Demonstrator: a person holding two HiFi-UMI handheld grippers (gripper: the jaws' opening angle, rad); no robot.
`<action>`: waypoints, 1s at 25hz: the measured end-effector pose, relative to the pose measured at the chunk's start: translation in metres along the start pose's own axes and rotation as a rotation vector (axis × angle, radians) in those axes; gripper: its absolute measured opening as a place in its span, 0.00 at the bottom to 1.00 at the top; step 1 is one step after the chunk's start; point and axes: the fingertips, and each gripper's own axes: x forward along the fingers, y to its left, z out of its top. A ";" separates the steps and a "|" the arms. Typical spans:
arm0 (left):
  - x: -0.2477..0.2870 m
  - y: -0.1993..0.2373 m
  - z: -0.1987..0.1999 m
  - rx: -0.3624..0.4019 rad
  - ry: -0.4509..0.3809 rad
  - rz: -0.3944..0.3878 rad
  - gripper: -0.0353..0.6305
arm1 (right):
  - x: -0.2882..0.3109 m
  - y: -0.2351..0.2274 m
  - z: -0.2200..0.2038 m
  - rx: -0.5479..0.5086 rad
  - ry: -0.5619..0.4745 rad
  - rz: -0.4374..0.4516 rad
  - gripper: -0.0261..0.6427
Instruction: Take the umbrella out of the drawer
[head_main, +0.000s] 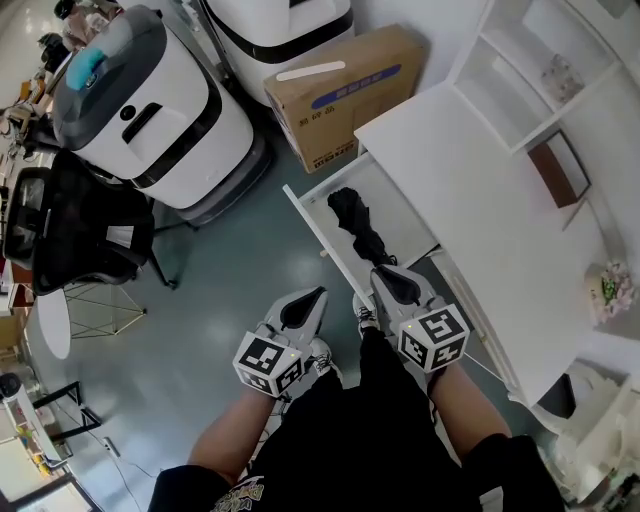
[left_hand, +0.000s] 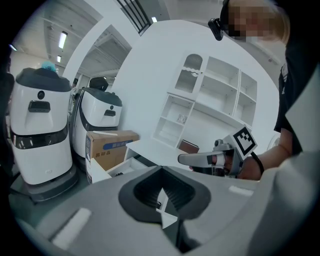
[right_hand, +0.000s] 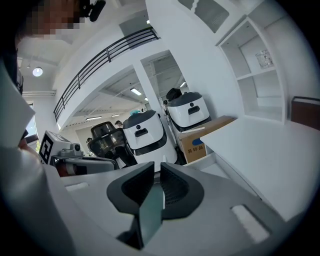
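Note:
A black folded umbrella (head_main: 358, 228) lies in the open white drawer (head_main: 318, 232) under the white desk (head_main: 480, 210). My right gripper (head_main: 388, 275) hovers just above the umbrella's near end, apart from it; its jaws stand a narrow slit apart (right_hand: 157, 172) with nothing between them. Left of the drawer's front, over the floor, my left gripper (head_main: 315, 297) hangs with its tips together (left_hand: 161, 170) and nothing held. From the left gripper view I see the drawer (left_hand: 107, 170) and the right gripper (left_hand: 184, 159) beside it.
Two white wheeled machines (head_main: 150, 110) and a cardboard box (head_main: 345, 90) stand beyond the drawer. A black chair (head_main: 80, 230) is at the left. A brown box (head_main: 560, 168) sits on the desk below the white shelves (head_main: 530, 70). The person's legs fill the bottom.

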 end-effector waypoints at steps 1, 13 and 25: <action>0.004 0.002 -0.001 -0.003 0.002 0.002 0.05 | 0.004 -0.004 -0.002 0.000 0.008 0.001 0.14; 0.043 0.014 -0.024 -0.037 0.042 0.008 0.06 | 0.072 -0.078 -0.056 -0.002 0.187 -0.037 0.24; 0.057 0.025 -0.042 -0.071 0.077 0.035 0.05 | 0.137 -0.137 -0.136 0.021 0.433 -0.048 0.38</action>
